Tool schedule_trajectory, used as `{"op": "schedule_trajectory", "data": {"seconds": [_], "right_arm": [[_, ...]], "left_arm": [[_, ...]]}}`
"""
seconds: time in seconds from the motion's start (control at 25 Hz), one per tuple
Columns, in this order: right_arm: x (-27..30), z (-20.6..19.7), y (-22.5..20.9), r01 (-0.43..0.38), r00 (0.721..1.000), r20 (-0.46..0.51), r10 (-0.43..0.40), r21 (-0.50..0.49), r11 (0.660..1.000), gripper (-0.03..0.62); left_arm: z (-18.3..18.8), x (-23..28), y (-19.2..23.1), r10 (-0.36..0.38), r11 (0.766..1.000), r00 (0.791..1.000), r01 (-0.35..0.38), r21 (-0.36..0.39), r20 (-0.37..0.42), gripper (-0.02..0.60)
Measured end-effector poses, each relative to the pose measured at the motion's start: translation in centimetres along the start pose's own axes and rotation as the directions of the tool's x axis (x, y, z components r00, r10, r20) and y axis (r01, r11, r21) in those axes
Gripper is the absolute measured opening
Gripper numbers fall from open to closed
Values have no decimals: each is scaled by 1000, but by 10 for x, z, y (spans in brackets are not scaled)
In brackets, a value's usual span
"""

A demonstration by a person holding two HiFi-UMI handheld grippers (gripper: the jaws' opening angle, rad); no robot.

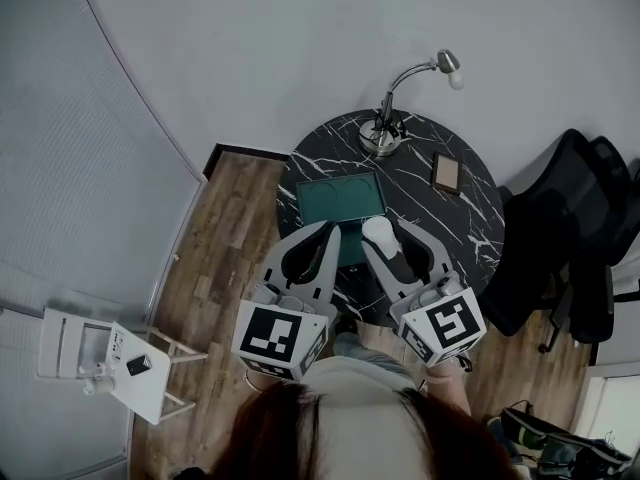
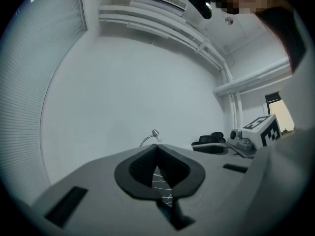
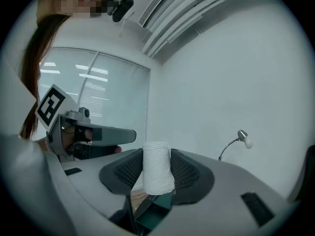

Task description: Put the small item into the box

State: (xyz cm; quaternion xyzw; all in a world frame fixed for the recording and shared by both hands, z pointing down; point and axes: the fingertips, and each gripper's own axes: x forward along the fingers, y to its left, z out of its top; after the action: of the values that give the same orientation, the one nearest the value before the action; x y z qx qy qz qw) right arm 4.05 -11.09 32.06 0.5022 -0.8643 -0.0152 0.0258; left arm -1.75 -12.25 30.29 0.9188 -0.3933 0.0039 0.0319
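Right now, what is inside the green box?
The green box shows only a bare floor; its near right corner is covered by the right tool and its white roll.

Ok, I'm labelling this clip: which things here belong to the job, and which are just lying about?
Job: white roll, right gripper clamping it, green box.
Lying about: desk lamp, tan flat item, black office chair, white stool.

Round black marble table (image 1: pixel 470 218) on wood floor (image 1: pixel 230 228); lamp (image 1: pixel 382 133) at its far edge, black chair (image 1: pixel 560 218) right of it, white wall (image 1: pixel 300 48) behind
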Motion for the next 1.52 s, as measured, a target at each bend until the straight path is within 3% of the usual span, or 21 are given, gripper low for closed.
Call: {"op": "schedule_trajectory", "data": {"seconds": [0.76,1.52], "right_arm": [[56,-46,-35,-140,983,-126,134,-41,989,187],[89,-110,-44,-298,920,-289,264,-83,951,187]], "left_arm": [[-13,58,30,56,998,997,-57,-19,-49,8],[-25,96,46,94,995,992,-96,-23,-84,8]]}}
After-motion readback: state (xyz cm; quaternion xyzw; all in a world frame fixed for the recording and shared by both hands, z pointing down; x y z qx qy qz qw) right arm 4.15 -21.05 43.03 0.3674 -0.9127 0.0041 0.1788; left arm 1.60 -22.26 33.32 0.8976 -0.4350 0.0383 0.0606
